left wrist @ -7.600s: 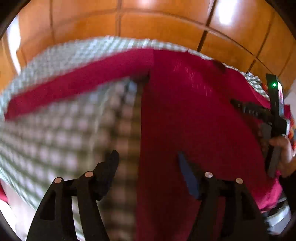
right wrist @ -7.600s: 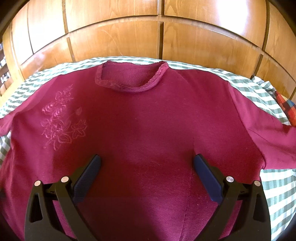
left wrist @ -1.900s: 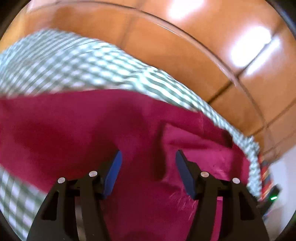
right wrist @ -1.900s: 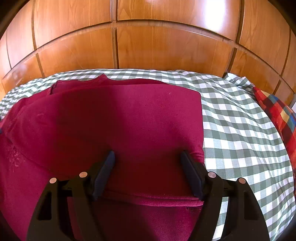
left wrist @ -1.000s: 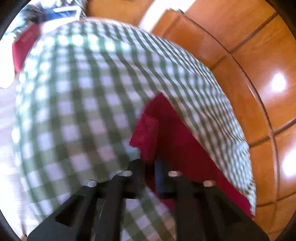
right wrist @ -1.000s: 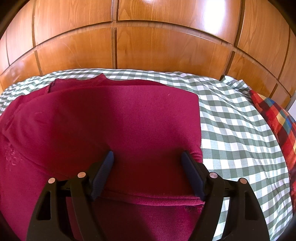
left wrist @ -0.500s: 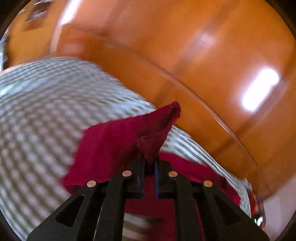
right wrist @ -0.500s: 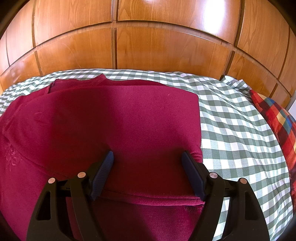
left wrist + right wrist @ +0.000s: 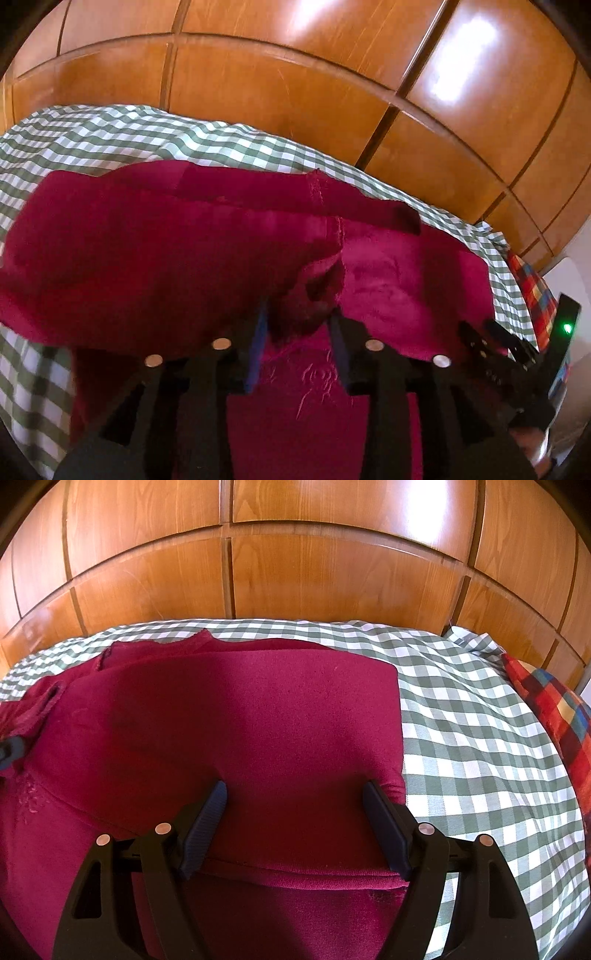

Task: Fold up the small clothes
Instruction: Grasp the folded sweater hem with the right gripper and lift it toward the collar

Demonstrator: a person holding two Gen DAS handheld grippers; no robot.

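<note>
The left tongs (image 9: 297, 334) are clamping the soft, limp sweater (image 9: 258, 720) at its cuff; the right tongs (image 9: 295, 827), spread apart, are resting on the sweater's folded panel.

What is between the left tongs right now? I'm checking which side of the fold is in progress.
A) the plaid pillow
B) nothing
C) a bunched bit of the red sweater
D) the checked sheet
C: in the left wrist view the left tongs hold a bunched piece of the red sweater between them.
</note>
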